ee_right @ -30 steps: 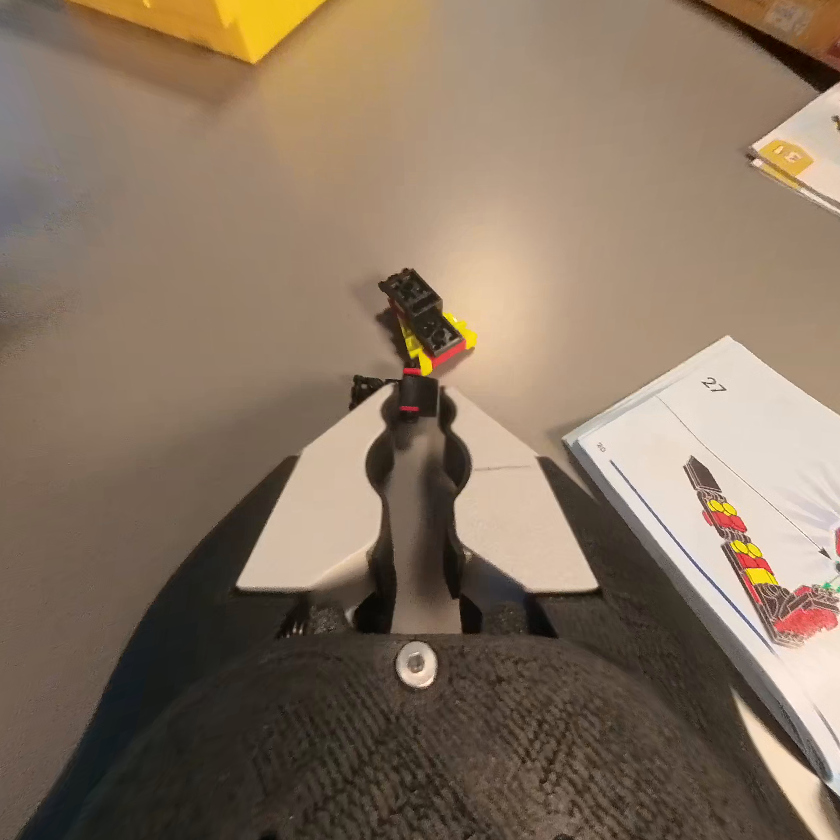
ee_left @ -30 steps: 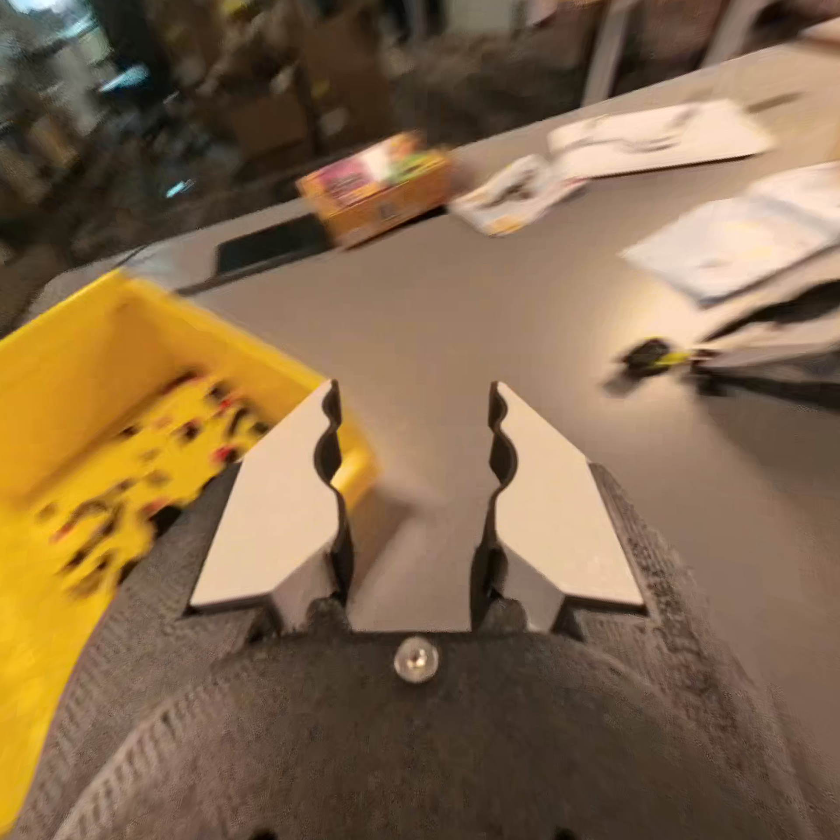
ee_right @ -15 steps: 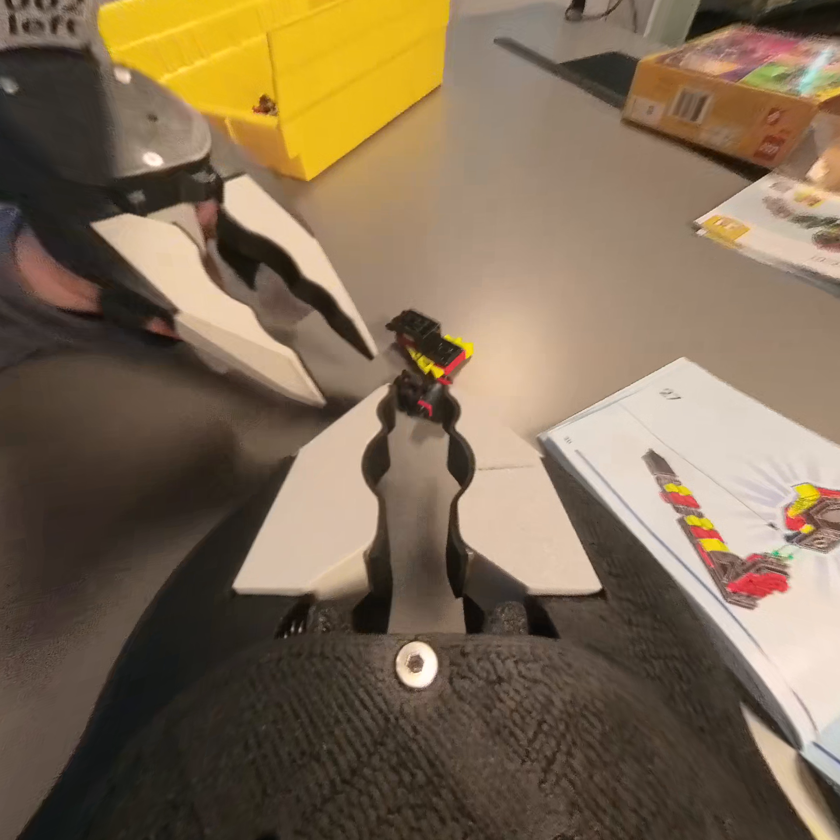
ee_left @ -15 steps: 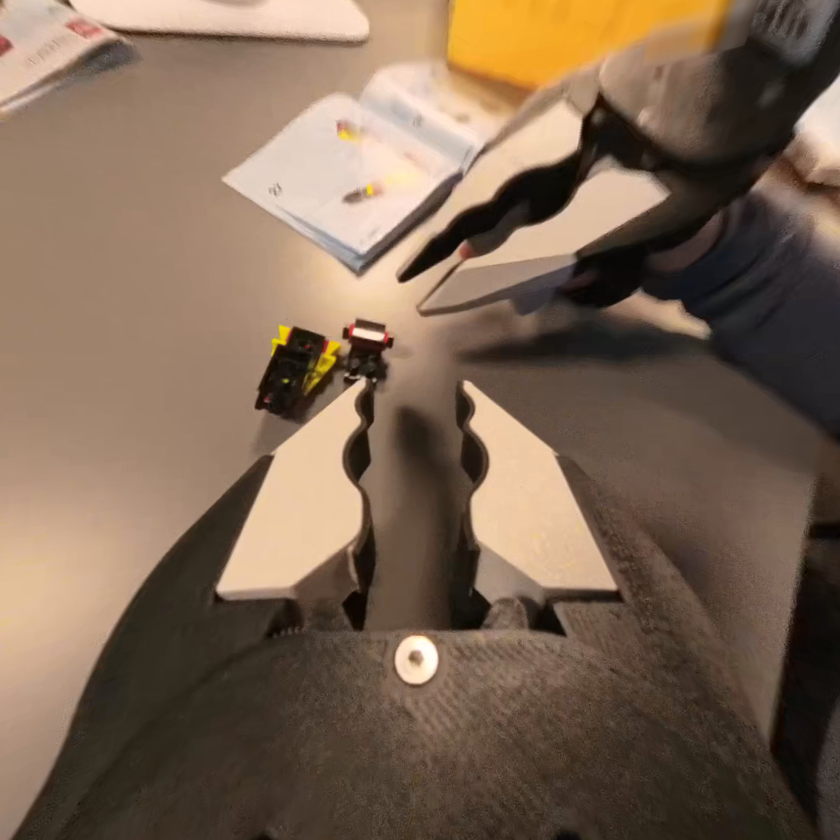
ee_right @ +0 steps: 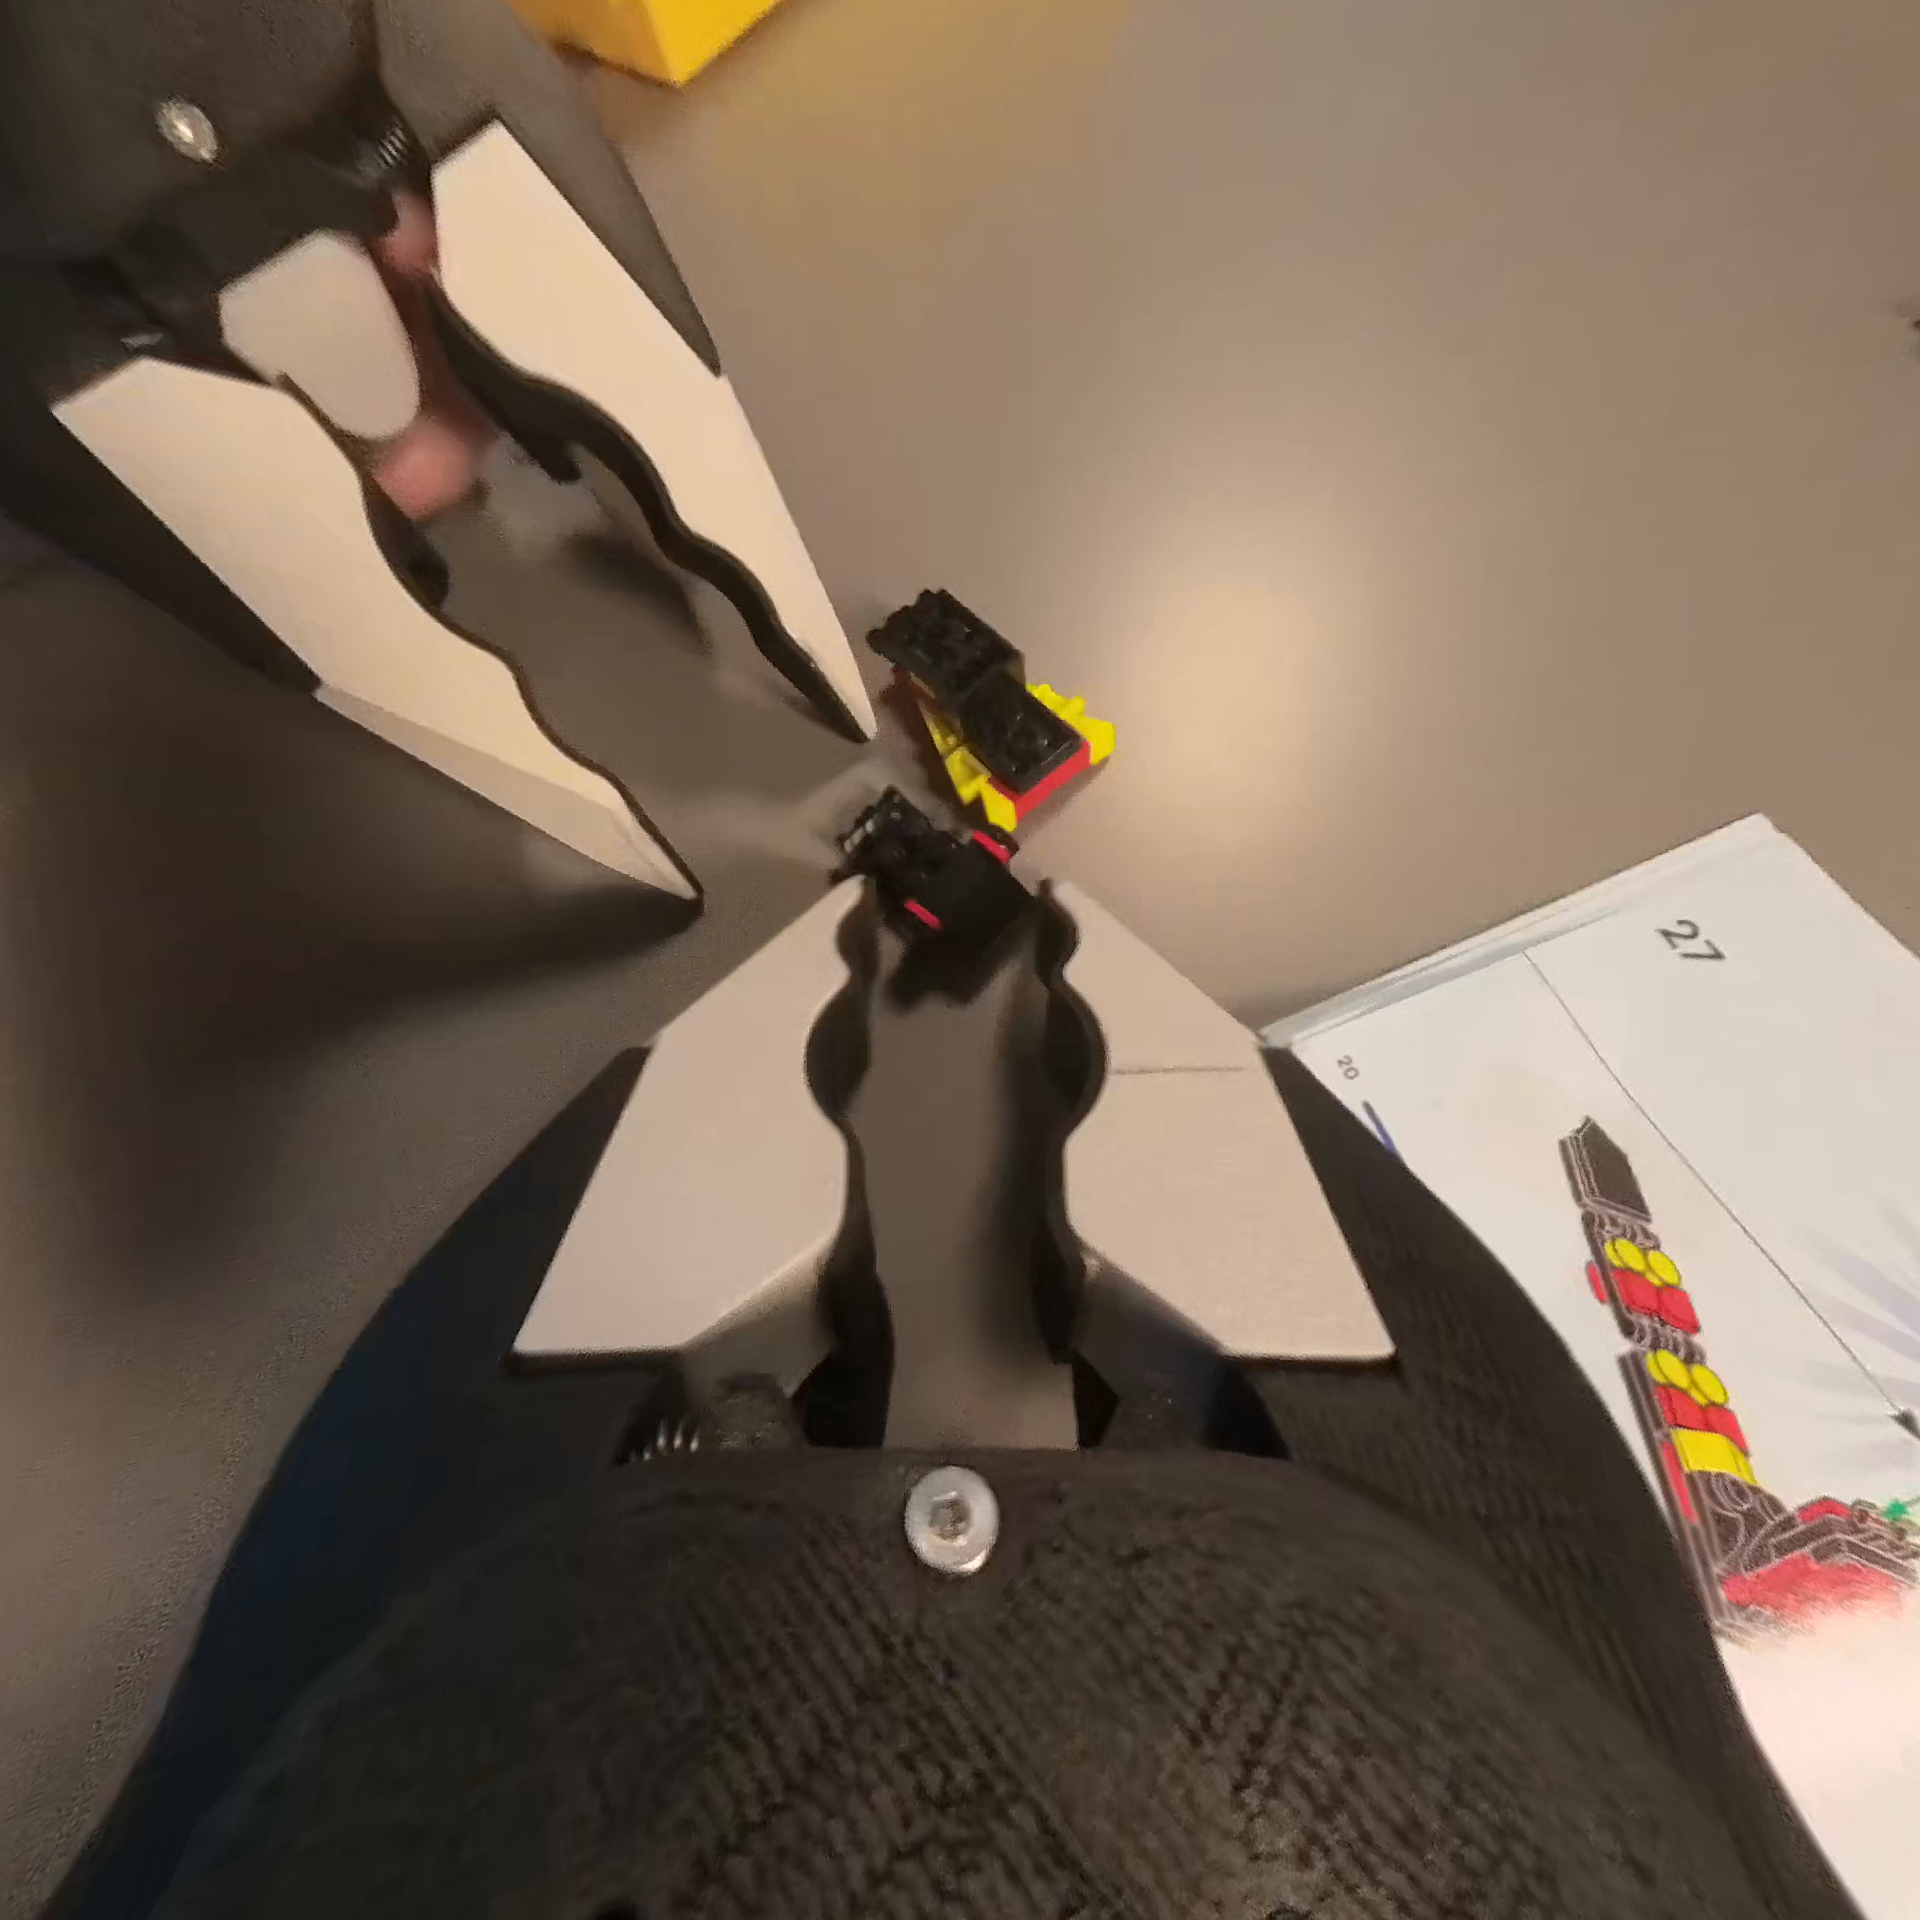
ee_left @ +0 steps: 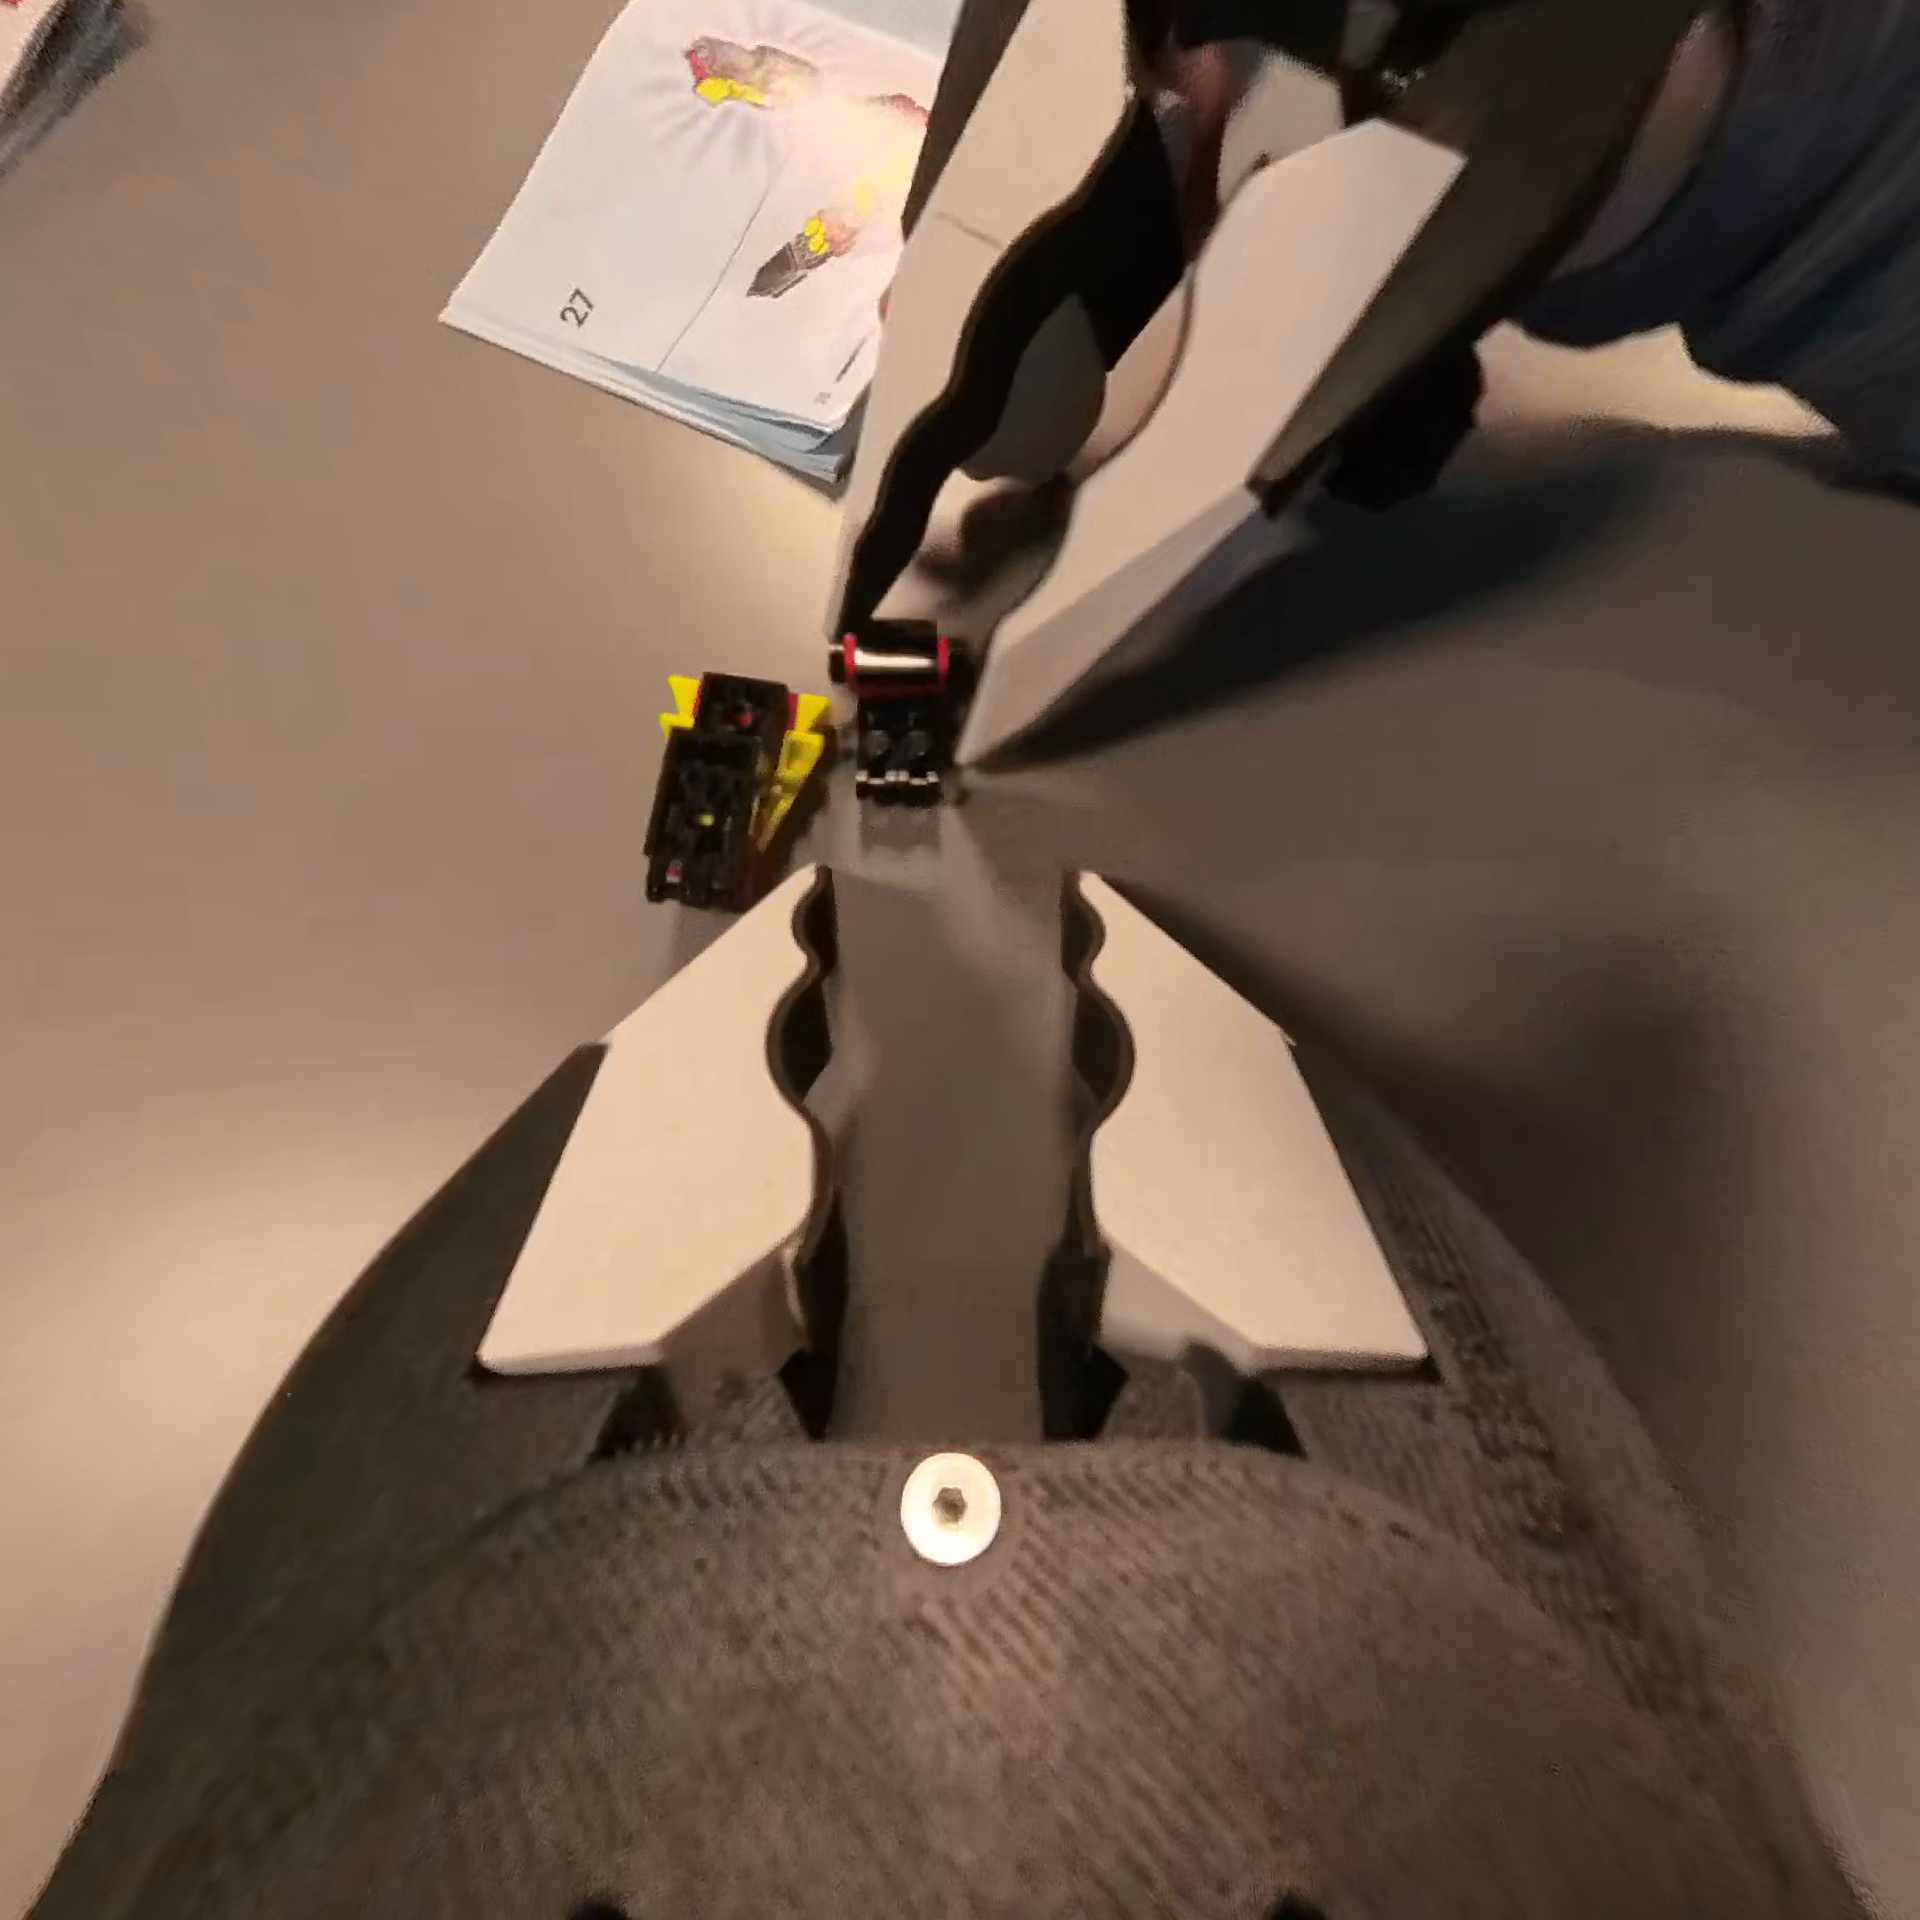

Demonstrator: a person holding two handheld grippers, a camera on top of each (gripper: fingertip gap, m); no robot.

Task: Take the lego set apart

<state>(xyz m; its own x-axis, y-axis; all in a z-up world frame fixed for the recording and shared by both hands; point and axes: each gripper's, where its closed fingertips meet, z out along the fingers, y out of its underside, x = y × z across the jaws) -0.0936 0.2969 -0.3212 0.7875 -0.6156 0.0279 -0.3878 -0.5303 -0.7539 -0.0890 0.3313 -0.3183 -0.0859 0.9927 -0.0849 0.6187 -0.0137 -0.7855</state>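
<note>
A small black and red lego piece (ee_right: 935, 878) sits between the tips of my right gripper (ee_right: 945, 891), which is shut on it low over the grey table. In the left wrist view the same piece (ee_left: 899, 717) is held by the right gripper (ee_left: 906, 698) coming in from the upper right. A larger black, yellow and red lego chunk (ee_right: 997, 717) lies on the table just beyond it, and also shows in the left wrist view (ee_left: 727, 790). My left gripper (ee_left: 951, 883) is open and empty, its tips just short of the small piece; the right wrist view shows it (ee_right: 774, 810) at upper left.
An open instruction booklet (ee_right: 1662, 1195) lies to the right of my right gripper and shows at the top of the left wrist view (ee_left: 707, 239). A corner of a yellow bin (ee_right: 665, 31) is at the far edge. A person's sleeve (ee_left: 1766, 208) is at upper right. Spacing between my two grippers at the tips: around 4 centimeters.
My left gripper swung away from the yellow bin and came in close to the lego pieces, facing the right gripper. The right gripper kept its hold on the small piece, which has turned slightly.
</note>
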